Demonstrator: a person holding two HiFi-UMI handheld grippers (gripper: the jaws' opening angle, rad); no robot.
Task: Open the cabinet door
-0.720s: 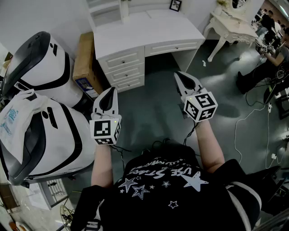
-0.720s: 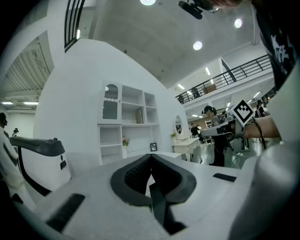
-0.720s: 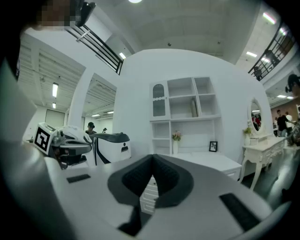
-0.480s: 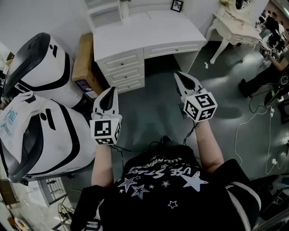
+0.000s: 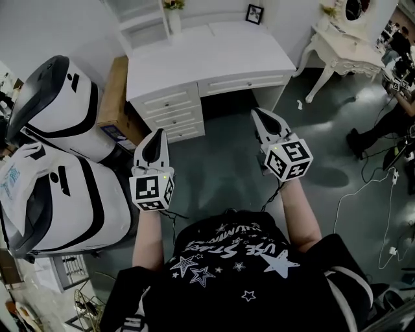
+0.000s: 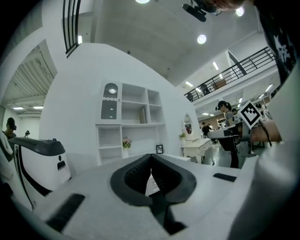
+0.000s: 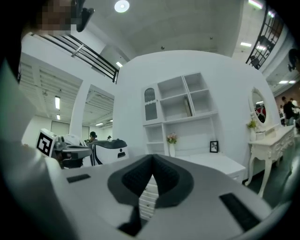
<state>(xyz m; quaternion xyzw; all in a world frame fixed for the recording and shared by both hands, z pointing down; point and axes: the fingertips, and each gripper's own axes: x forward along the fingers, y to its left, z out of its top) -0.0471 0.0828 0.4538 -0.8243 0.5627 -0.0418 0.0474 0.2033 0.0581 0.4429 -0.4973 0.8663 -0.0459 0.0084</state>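
Head view — shirt [image 5: 227, 275] lettering unclear; left gripper [image 5: 159, 133] closed.

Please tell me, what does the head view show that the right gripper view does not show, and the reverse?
Only the head view: the person's black shirt with stars, the cardboard box, and cables on the floor. Only the right gripper view: the arched cabinet door high in the shelves, and a round ceiling light. Both: the white desk with its drawers and the small picture frame on it.
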